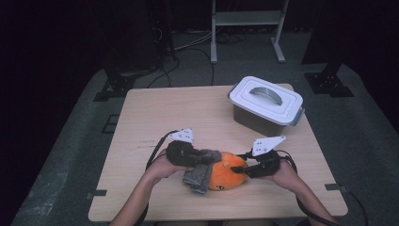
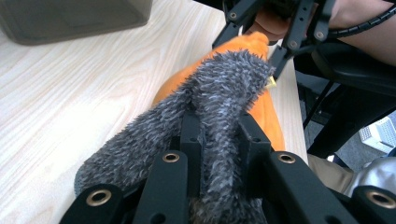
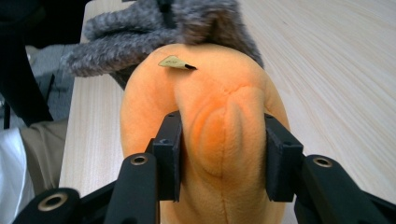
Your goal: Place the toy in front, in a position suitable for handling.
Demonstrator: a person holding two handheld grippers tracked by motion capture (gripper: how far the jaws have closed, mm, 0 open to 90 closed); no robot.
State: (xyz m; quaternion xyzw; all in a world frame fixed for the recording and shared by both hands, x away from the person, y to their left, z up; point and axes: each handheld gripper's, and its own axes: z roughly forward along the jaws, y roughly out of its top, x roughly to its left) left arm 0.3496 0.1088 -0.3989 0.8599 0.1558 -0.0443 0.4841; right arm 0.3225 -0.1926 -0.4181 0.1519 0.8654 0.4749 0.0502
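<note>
Plush toy (image 1: 225, 175) lies on the tabletop (image 1: 155, 113) at about 6 o'clock, near the front edge. Left gripper (image 1: 203, 156) has its jaws clamped on the grey fur part (image 2: 219, 98); right gripper (image 1: 240, 167) pinches an orange fold (image 3: 224, 135) — jaws pressing both sides. Lift both ends together, level, keeping clear of the lidded box (image 1: 266, 104) at 1 o'clock.

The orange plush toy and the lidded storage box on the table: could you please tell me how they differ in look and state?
The orange plush toy is soft, rounded and bright; the storage box is hard, boxy, with a white lid and grey handle. The toy lies at the near edge, gripped by both hand-held grippers, left on its grey fuzzy part and right on its orange body; the box stands untouched farther back. Both rest on the wooden table.
</note>
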